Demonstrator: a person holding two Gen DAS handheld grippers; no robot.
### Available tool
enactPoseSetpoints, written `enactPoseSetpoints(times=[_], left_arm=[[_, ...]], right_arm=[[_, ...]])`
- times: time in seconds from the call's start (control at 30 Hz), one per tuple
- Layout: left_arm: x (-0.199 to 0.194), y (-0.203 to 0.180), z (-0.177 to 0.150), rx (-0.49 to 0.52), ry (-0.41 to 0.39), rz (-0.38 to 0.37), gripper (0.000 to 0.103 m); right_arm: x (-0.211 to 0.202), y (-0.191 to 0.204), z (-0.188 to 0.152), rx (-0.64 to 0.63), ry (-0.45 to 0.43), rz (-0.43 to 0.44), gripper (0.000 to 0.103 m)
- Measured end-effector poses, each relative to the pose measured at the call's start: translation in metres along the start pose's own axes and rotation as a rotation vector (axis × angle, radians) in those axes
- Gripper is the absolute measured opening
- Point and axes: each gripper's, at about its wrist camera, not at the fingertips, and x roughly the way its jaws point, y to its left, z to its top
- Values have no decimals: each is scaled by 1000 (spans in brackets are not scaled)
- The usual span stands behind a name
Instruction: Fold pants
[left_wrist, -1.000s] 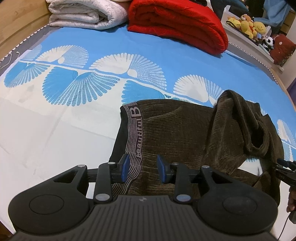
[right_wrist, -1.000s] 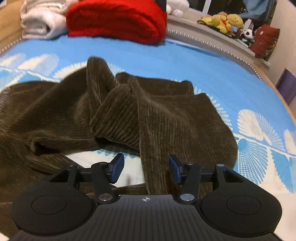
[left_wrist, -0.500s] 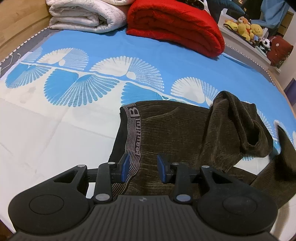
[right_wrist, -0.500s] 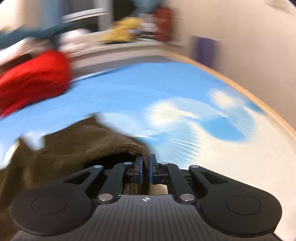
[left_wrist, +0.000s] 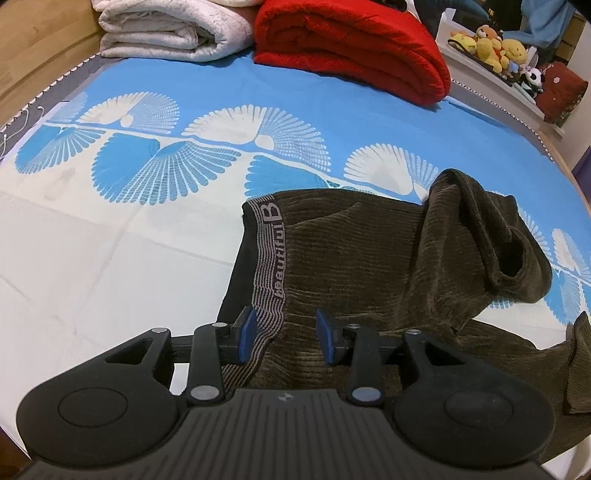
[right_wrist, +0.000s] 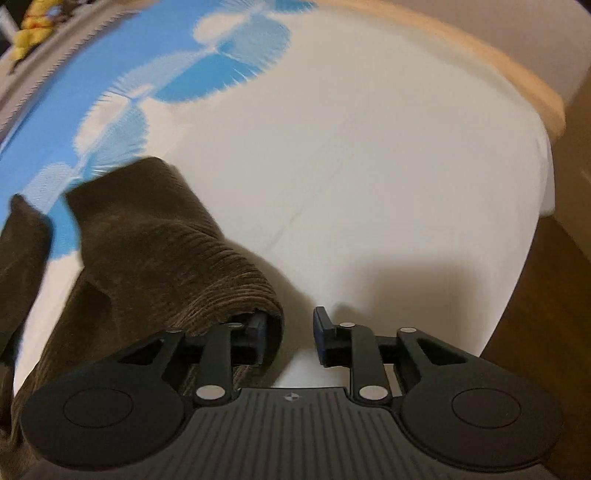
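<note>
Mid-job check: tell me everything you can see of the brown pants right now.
The pants are dark brown ribbed, corduroy-like fabric with a grey striped waistband lettered "beautiful B". They lie rumpled on the blue-and-white bedsheet, one leg bunched into a raised fold. The open left gripper hovers over the waistband end. In the right wrist view a leg end drapes over one finger of the open right gripper, which is not clamped on it.

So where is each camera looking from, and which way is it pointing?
Left wrist: sits on the left gripper, looking across the bed over the pants toward the red blanket; open fingers show.
Right wrist: sits on the right gripper, looking toward the bed's edge; open fingers show.
Shared: both see the pants and the bed.
</note>
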Motion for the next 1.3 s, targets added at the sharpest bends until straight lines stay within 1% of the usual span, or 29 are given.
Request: enactPoseSetpoints(times=[0.07,0.1,0.13,0.17,0.2,0.23,0.3,0.37,0.4,0.43,0.47,0.5,0.53,0.57,0.6,0.63,0.67,0.7,0.73,0.8,0.87,0.9,1.0,1.07,1.1,1.17,1.23,1.27,1.3], left_arm=[[2,1,2,-1,1,5,41],[3,2,3,-2,3,6,42],[3,3,3,-2,4,6,43],[4,3,4,-1,5,6,43],[4,3,4,0,7,6,43],[5,4,4,0,7,5,43],[4,5,5,0,5,2,43],[4,5,6,-1,3,3,43],[4,6,6,-2,3,2,43],[4,6,6,-2,4,2,43],[4,5,6,-2,5,2,43],[4,5,6,-2,5,1,43],[4,4,6,-2,5,0,43],[4,4,6,-3,6,0,44],[4,4,5,-4,6,0,44],[4,3,5,-6,7,0,44],[5,3,5,-5,9,0,44],[5,2,4,-4,11,-1,44],[5,1,4,-2,11,-2,44],[5,-2,3,6,10,-7,44],[5,-4,2,8,11,-8,44],[6,-4,2,8,12,-8,44],[7,-3,3,5,14,-7,44],[7,0,3,-1,14,-4,44],[7,2,4,-4,15,-4,44],[7,5,4,-7,15,-1,44],[7,7,5,-8,14,0,44],[7,7,5,-7,14,1,44],[7,7,5,-6,14,1,44]], right_arm=[[-16,3,-4,-52,-49,6,31],[-20,5,-5,-71,-64,0,34],[-21,4,-3,-76,-75,-15,43],[-22,1,-1,-63,-80,-31,47],[-23,-4,-1,-44,-74,-39,52],[-21,-9,0,-14,-61,-44,52],[-13,-23,1,98,-16,-31,52],[-3,-40,0,249,33,2,52],[3,-54,-4,380,60,51,52],[8,-66,-7,485,86,88,50],[12,-73,-9,537,110,90,50],[13,-73,-8,523,119,75,49],[14,-66,-6,469,119,68,47],[11,-49,-2,330,119,81,45],[8,-27,-1,156,110,106,46],[4,-2,-5,-46,88,125,45],[-2,24,-15,-263,54,106,47],[-5,42,-28,-421,26,65,51],[-8,57,-43,-565,-2,30,51],[-11,83,-74,-857,-84,-11,51],[-11,99,-99,-1075,-162,-64,51],[-8,104,-109,-1156,-189,-97,51],[0,112,-128,-1334,-240,-150,51],[7,116,-136,-1405,-254,-230,51],[9,116,-136,-1420,-261,-270,51],[9,116,-132,-1421,-283,-348,51],[5,114,-122,-1375,-320,-416,51],[4,114,-119,-1355,-330,-428,51],[2,113,-115,-1334,-338,-417,52]])
